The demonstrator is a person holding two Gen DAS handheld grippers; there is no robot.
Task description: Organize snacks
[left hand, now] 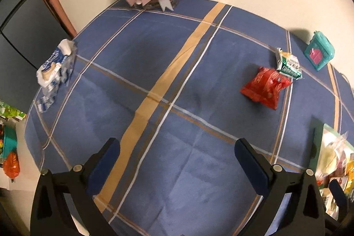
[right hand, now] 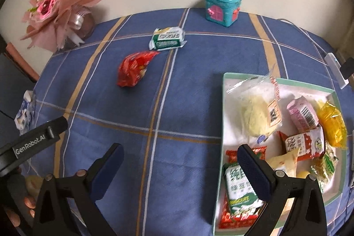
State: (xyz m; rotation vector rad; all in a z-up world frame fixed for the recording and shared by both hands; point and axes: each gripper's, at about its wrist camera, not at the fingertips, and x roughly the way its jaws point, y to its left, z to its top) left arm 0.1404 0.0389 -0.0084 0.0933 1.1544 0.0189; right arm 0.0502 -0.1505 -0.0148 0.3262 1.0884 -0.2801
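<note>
Both tools, left tool (left hand: 177,152) and right tool (right hand: 180,157), hover spread wide above the tablecloth (left hand: 177,81).

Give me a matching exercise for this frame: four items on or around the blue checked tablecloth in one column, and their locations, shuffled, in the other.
Items
1. red snack packet
2. teal toy box
3. blue-and-white packet
4. yellow packet

Places
A. at the cloth's left edge
B. inside the green-rimmed tray
C. at the back of the table, near the wall
D. mid-cloth, just in front of the green-and-white packet

Pairs: 1-D, 2-C, 3-A, 4-B
</note>
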